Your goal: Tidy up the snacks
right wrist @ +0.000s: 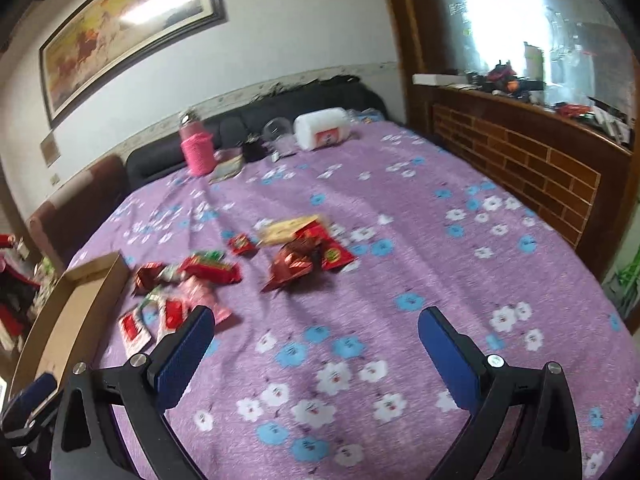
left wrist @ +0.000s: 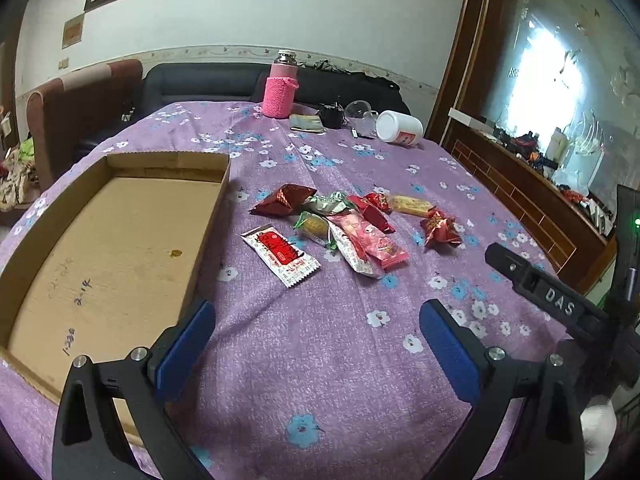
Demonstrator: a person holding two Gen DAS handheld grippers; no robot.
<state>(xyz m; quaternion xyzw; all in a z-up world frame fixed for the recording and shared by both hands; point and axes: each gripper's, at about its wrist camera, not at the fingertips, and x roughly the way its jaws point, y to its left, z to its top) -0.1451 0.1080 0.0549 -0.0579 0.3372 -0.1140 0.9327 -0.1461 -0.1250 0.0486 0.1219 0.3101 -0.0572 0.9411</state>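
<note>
Several wrapped snacks lie in a loose heap on the purple flowered tablecloth: a white-and-red packet (left wrist: 280, 256), a pink packet (left wrist: 370, 242), a dark red foil packet (left wrist: 284, 199), a yellow bar (left wrist: 408, 205) and a red foil candy (left wrist: 440, 227). The heap also shows blurred in the right wrist view (right wrist: 308, 258). An empty shallow cardboard box (left wrist: 100, 248) sits left of the heap; its corner shows in the right wrist view (right wrist: 76, 304). My left gripper (left wrist: 316, 348) is open and empty, short of the snacks. My right gripper (right wrist: 316, 348) is open and empty above bare cloth.
At the table's far edge stand a pink-sleeved flask (left wrist: 280, 88), a small pouch (left wrist: 306, 123), a dark object (left wrist: 332, 116), a glass (left wrist: 358, 110) and a white tub on its side (left wrist: 400, 128). A wooden cabinet (right wrist: 520, 160) is right; sofas are behind.
</note>
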